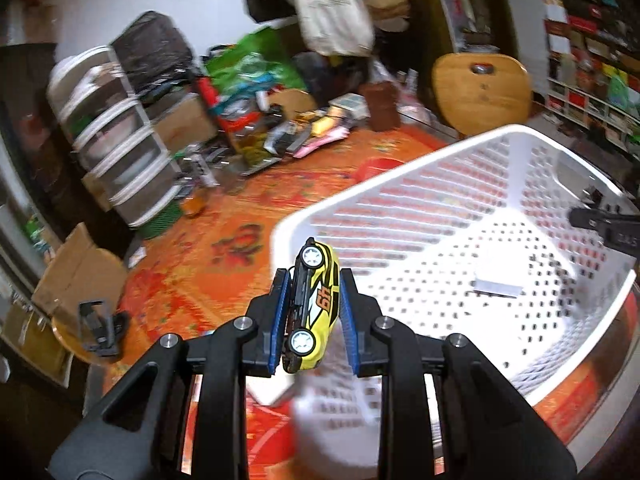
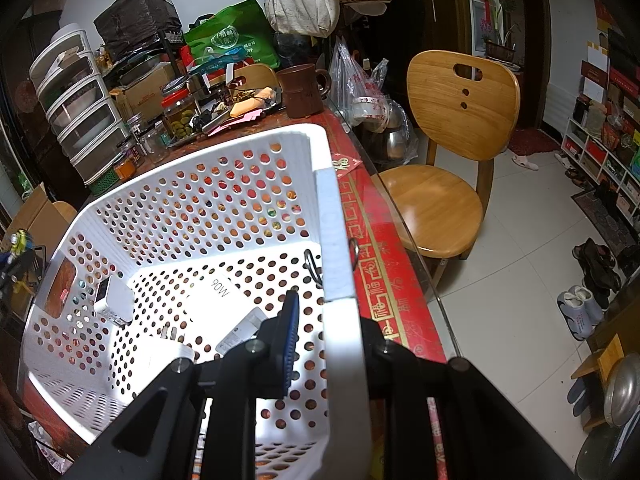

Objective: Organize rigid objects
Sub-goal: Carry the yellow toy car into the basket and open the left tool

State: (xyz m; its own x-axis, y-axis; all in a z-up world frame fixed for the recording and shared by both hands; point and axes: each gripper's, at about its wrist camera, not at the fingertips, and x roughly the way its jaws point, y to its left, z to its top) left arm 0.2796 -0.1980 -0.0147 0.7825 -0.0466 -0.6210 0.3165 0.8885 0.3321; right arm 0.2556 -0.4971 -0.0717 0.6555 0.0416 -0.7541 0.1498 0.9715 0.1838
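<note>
My left gripper (image 1: 314, 284) is shut on a yellow toy car (image 1: 316, 300), held on its side with its wheels facing left, just over the near-left rim of the white perforated basket (image 1: 400, 184). My right gripper (image 2: 330, 304) is shut on the right wall of the basket (image 2: 340, 264), one finger inside and one outside. Inside the basket lie white chargers (image 2: 114, 300) and a flat white adapter (image 2: 218, 294). The toy car (image 2: 18, 240) and the left gripper show small at the far left edge of the right wrist view.
The basket stands on a table with a red-orange patterned cloth (image 1: 240, 220). Jars, a drawer unit (image 1: 116, 152), bags and a brown mug (image 2: 302, 90) crowd the far side. A wooden chair (image 2: 448, 148) stands to the right on a white tiled floor.
</note>
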